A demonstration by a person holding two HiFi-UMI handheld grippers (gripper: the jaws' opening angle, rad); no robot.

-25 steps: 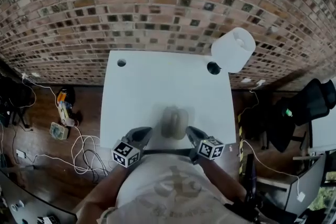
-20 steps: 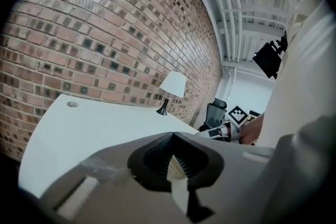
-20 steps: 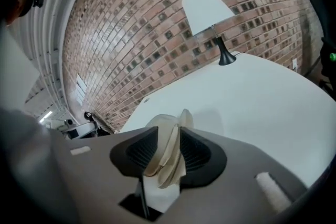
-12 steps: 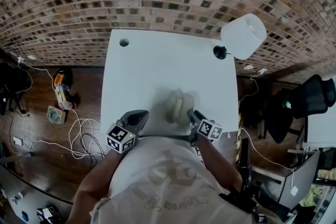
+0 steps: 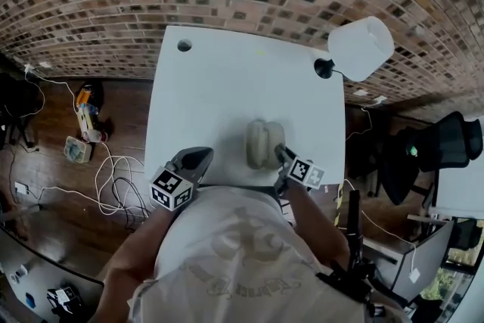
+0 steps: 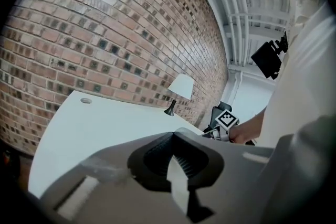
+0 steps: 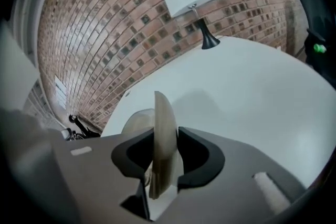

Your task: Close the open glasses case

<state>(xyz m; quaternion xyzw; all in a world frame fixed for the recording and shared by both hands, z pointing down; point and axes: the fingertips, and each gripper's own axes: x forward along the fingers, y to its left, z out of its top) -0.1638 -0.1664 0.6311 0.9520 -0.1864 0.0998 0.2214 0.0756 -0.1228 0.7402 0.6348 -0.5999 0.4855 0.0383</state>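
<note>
The beige glasses case (image 5: 263, 144) lies open near the white table's (image 5: 227, 79) front edge. My right gripper (image 5: 280, 153) is at its near right side. In the right gripper view the case's lid (image 7: 161, 110) stands on edge between the jaws. My right gripper (image 7: 165, 138) has just been closing and its pads now press the lid from both sides. The case's other half (image 7: 135, 119) shows to the left behind the lid. My left gripper (image 5: 201, 156) hovers at the table's front edge, left of the case and apart from it. My left gripper (image 6: 173, 137) is shut on nothing.
A lamp with a white shade (image 5: 360, 48) stands at the table's far right corner. A cable hole (image 5: 184, 45) sits at the far left corner. A brick wall runs behind the table. Cables and small items (image 5: 82, 132) lie on the floor to the left; a dark chair (image 5: 446, 147) is on the right.
My right gripper has dropped down and forward onto the case's near right side and taken its lid between the jaws. The left gripper has edged slightly along the front edge.
</note>
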